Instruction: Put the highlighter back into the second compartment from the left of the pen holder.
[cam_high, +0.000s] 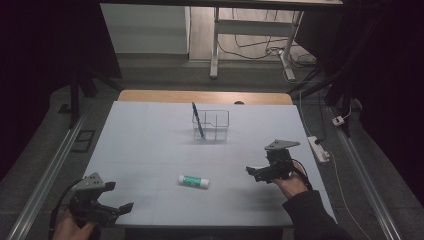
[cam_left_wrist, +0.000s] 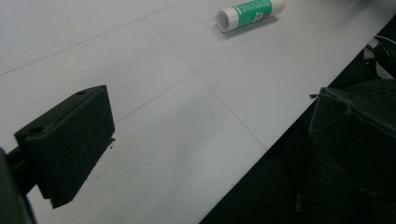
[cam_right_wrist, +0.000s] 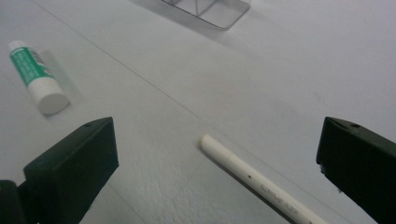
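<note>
**Right fingers spread over a white pen; glue stick lies mid-surface**

The right gripper (cam_high: 256, 173) hangs low over the pale surface (cam_high: 150, 145), fingers (cam_right_wrist: 70, 163) wide apart and empty. In the right gripper view a white pen (cam_right_wrist: 252, 179) lies flat between them, touching neither. A green-and-white glue stick (cam_high: 194, 181) lies on its side between the two grippers, apart from both. The left gripper (cam_high: 117, 210) sits at the near left edge, fingers (cam_left_wrist: 65, 140) spread, holding nothing. At the far middle stands a clear divided organizer (cam_high: 211, 125), a blue pen (cam_high: 197, 120) leaning in its left compartment.
</note>
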